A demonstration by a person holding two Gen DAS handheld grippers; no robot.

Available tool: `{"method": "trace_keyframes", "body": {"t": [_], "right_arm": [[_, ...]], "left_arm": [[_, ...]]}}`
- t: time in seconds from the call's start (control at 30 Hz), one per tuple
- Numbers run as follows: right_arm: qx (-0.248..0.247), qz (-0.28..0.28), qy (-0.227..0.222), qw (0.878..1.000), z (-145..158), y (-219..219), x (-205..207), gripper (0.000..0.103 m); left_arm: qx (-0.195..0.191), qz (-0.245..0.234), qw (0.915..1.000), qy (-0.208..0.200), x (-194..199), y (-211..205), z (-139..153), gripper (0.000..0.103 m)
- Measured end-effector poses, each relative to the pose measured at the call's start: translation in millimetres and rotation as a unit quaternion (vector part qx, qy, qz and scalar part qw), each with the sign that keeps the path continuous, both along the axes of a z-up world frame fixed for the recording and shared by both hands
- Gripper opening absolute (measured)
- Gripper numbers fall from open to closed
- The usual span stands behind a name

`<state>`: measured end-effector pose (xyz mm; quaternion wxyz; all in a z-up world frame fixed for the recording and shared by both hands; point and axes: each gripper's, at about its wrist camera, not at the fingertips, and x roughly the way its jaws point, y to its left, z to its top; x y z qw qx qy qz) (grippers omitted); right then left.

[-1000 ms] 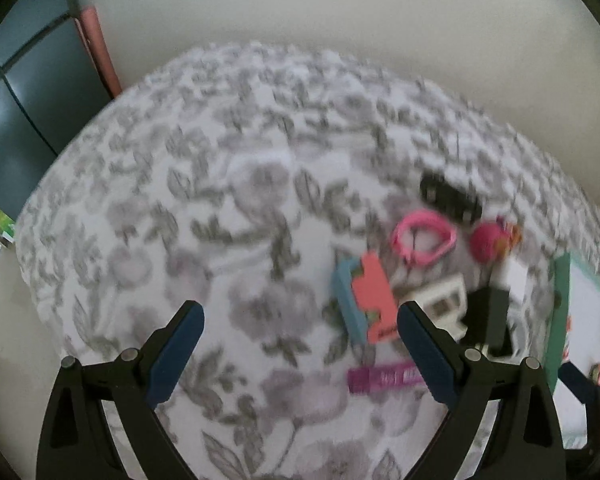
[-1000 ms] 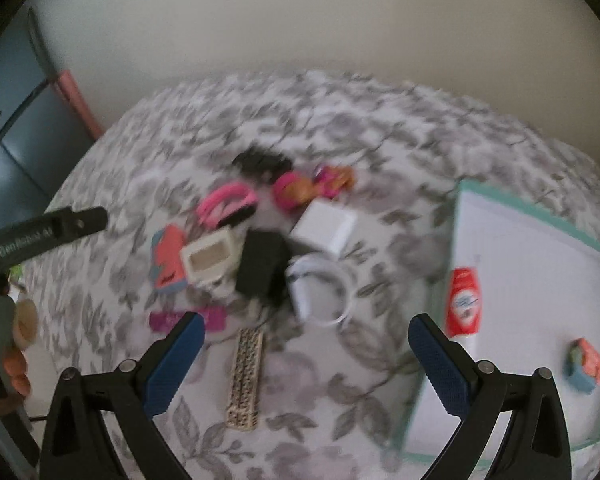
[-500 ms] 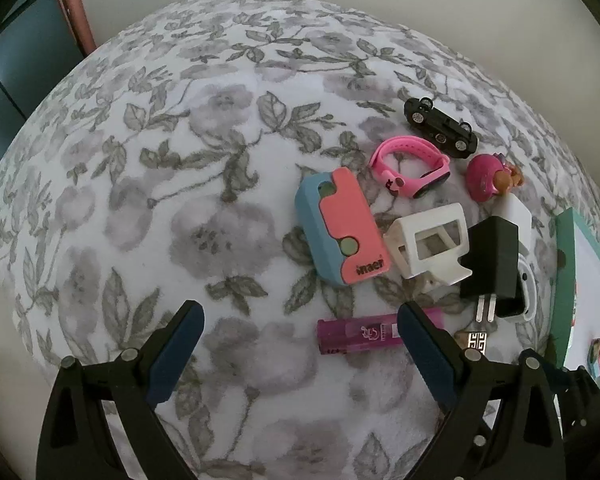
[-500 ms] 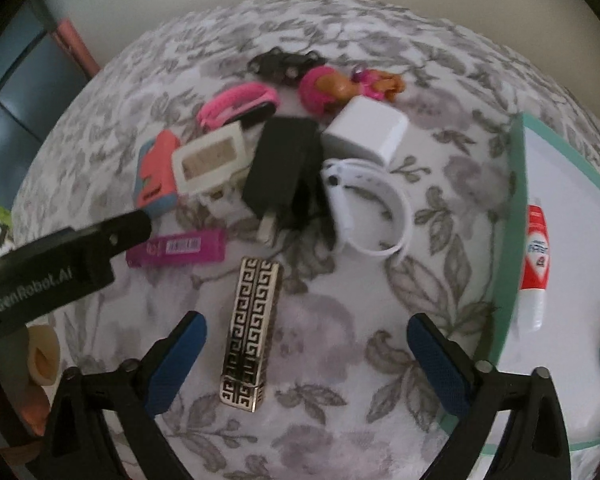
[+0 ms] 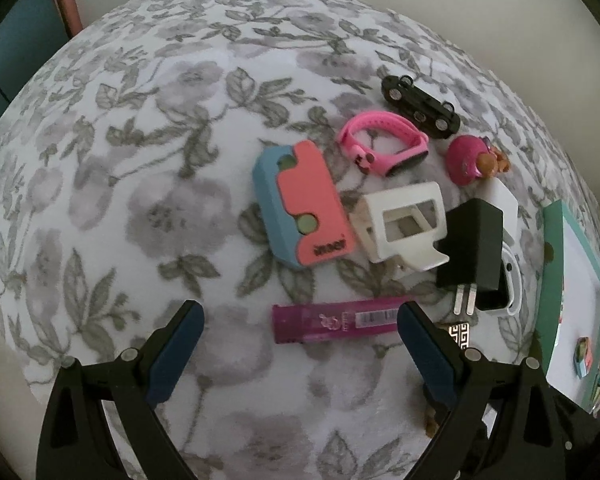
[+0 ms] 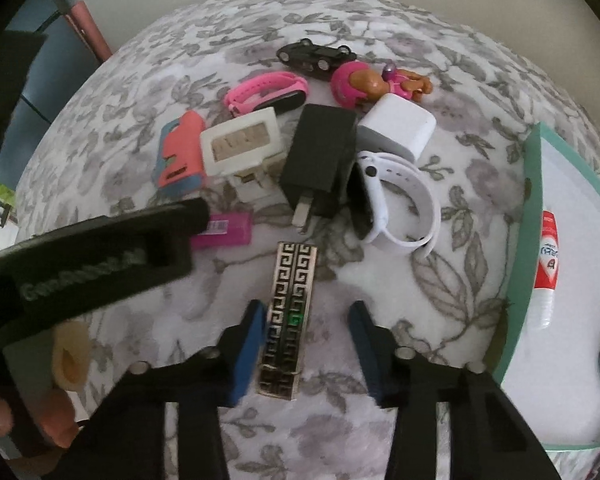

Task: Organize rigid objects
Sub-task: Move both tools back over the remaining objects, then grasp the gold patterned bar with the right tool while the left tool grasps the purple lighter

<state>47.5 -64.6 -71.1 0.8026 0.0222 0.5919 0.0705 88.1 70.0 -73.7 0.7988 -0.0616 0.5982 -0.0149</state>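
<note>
While right gripper (image 6: pixel 307 322) straddles gold-black bar (image 6: pixel 288 316), fingers half-spread; left pad at bar's edge, right pad apart, nothing clamped. Bar flat on floral cloth (image 6: pixel 440 280), pointing away. Left gripper (image 5: pixel 298 322) spread wide, empty, magenta tube (image 5: pixel 340 320) on cloth between its tips. Beyond: black charger (image 6: pixel 320 160), white watch (image 6: pixel 400 204), white cube (image 6: pixel 398 128), pink band (image 5: pixel 382 144), toy car (image 5: pixel 418 106). Tray (image 6: pixel 528 240) at right holds glue tube (image 6: pixel 548 264).
</note>
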Motion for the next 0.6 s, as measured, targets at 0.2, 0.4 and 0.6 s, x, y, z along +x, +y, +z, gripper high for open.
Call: {"method": "trace_keyframes", "body": {"t": [0.2, 0.4, 0.6], "right_arm": [[-0.003, -0.008, 0.005, 1.000, 0.5, -8.5, -1.7, 0.023], [-0.017, -0.029, 0.009, 0.999, 3.0, -26.2, -5.4, 0.023], [-0.001, -0.053, 0.020, 0.998, 2.0, -48.4, -6.9, 0.023]], "left_arm": [[-0.003, -0.008, 1.0000, 0.004, 0.3, -9.8, -3.2, 0.097], [-0.005, -0.010, 0.9999, 0.009, 2.1, -14.5, -6.9, 0.097], [0.011, -0.006, 0.9998, 0.013, 14.0, -33.3, -13.3, 0.097]]}}
